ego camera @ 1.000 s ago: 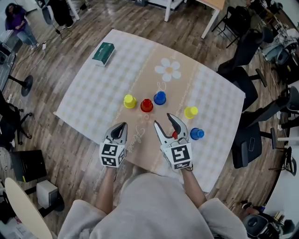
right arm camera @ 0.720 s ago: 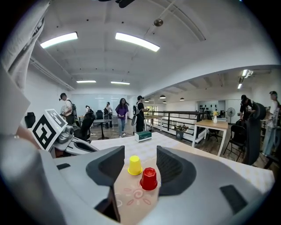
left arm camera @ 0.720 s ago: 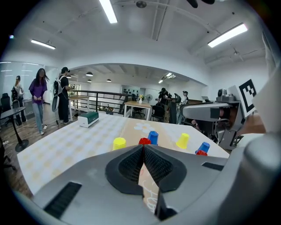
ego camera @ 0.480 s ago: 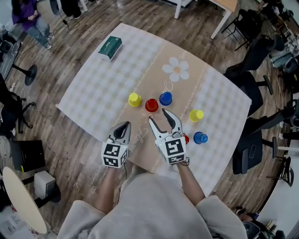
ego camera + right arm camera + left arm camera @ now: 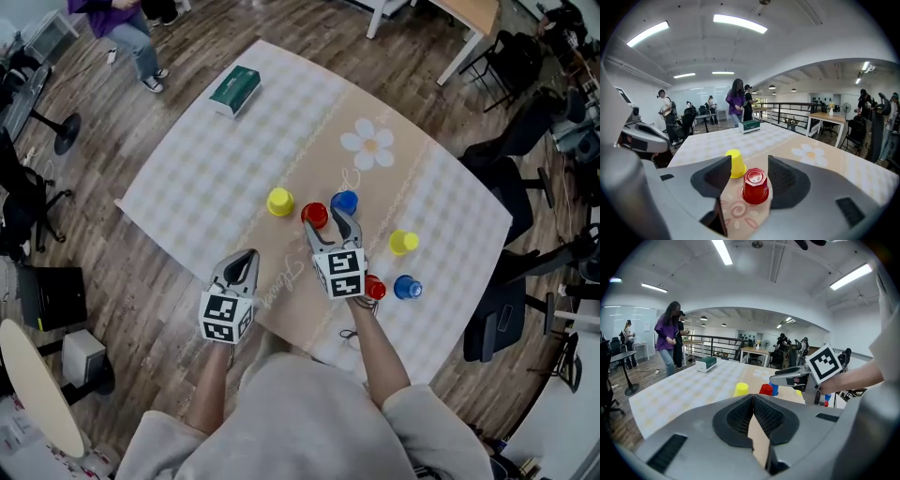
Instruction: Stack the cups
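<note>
Six upturned cups stand on the tablecloth. A yellow cup [image 5: 279, 201], a red cup [image 5: 315, 216] and a blue cup [image 5: 344, 202] form a row in the middle. Another yellow cup [image 5: 403, 242], a red cup [image 5: 374, 287] and a blue cup [image 5: 407, 287] stand to the right. My right gripper [image 5: 328, 223] is open, and the middle red cup [image 5: 755, 186] sits between its fingertips without touching them, with the yellow cup [image 5: 736, 163] just behind. My left gripper [image 5: 242, 267] is shut and empty, near the table's front edge, well short of the yellow cup [image 5: 741, 389].
A green box [image 5: 234, 90] lies at the table's far left corner. A flower print [image 5: 369, 144] marks the cloth behind the cups. A person in purple [image 5: 122, 19] stands beyond the far left. Office chairs [image 5: 506, 178] crowd the right side.
My right gripper has moved forward and left, from beside the near red cup to around the middle red cup. The left gripper has stayed shut in place.
</note>
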Motion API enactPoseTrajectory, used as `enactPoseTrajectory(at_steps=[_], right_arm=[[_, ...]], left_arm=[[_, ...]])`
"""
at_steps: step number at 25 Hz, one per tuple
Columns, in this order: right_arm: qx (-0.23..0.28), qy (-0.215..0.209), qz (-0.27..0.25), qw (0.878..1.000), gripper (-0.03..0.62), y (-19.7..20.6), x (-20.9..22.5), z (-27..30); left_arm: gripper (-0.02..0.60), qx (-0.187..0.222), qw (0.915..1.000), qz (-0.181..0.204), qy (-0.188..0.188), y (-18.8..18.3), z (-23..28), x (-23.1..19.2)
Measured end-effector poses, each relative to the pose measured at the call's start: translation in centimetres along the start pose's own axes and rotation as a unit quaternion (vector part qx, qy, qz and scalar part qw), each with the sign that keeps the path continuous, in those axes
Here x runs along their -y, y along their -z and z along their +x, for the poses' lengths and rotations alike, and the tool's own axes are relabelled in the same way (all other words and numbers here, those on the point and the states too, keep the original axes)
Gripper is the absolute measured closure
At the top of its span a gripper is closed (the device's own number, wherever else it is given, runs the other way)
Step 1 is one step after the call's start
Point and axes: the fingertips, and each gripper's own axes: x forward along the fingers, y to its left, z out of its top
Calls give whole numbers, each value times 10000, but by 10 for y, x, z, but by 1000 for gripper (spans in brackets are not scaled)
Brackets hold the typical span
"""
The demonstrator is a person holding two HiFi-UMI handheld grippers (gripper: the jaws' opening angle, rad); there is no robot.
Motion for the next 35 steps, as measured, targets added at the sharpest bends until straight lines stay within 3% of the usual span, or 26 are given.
enactPoseTrajectory(at_steps=[15,25,35], right_arm=[[-855,-37,40,9963,362,53,13,51],[-857,-175,-42,9962,372,52,10,49],[-802,-750,-533,9925,372,47,-44,49]], left_arm=[[568,-82,9998,-65,-155,9,-14,-12],[568,-67,9997,-101,-228,11,-17,-14],[568,-68,9995,-133,-275,13,-20,-13]])
